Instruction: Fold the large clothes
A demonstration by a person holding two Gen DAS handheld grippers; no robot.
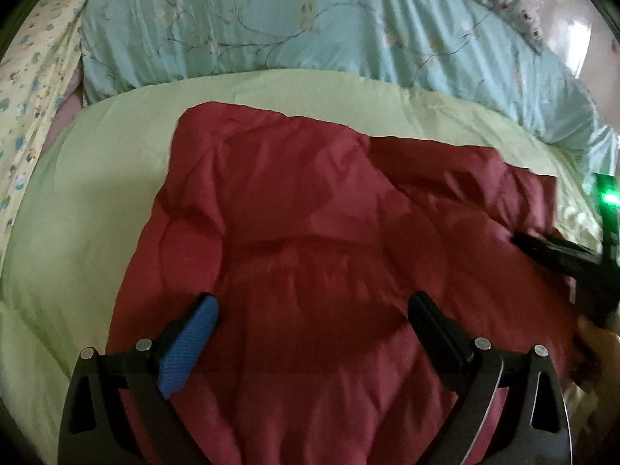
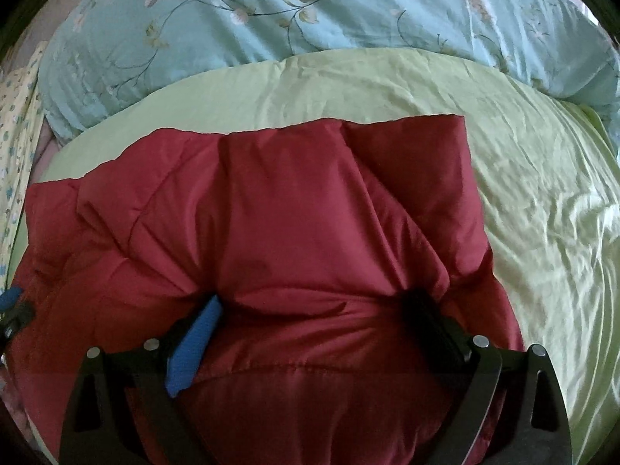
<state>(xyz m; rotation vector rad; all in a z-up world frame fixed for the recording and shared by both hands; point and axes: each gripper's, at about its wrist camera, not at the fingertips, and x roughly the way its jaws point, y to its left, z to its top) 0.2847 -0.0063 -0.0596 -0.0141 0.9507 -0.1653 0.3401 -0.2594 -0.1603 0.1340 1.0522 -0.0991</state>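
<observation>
A dark red padded garment (image 1: pixel 310 213) lies partly folded on the light green sheet (image 1: pixel 97 178). My left gripper (image 1: pixel 314 302) hovers over its near part, open wide, one blue pad and one black finger with nothing between them. In the right wrist view the garment (image 2: pixel 290 201) shows a straight far edge and a fold ridge down its right side. My right gripper (image 2: pixel 316 302) is open too, its fingertips pressed into the puffy fabric, which bulges up between them. The right gripper's black body (image 1: pixel 562 259) lies on the garment's right edge in the left wrist view.
A pale blue floral quilt (image 1: pixel 310 31) is heaped along the far side of the bed. A yellow patterned cloth (image 1: pixel 35 89) lies at the left. Bare green sheet (image 2: pixel 542 213) stretches to the right of the garment. The left gripper's blue pad (image 2: pixel 9 298) shows at the left edge.
</observation>
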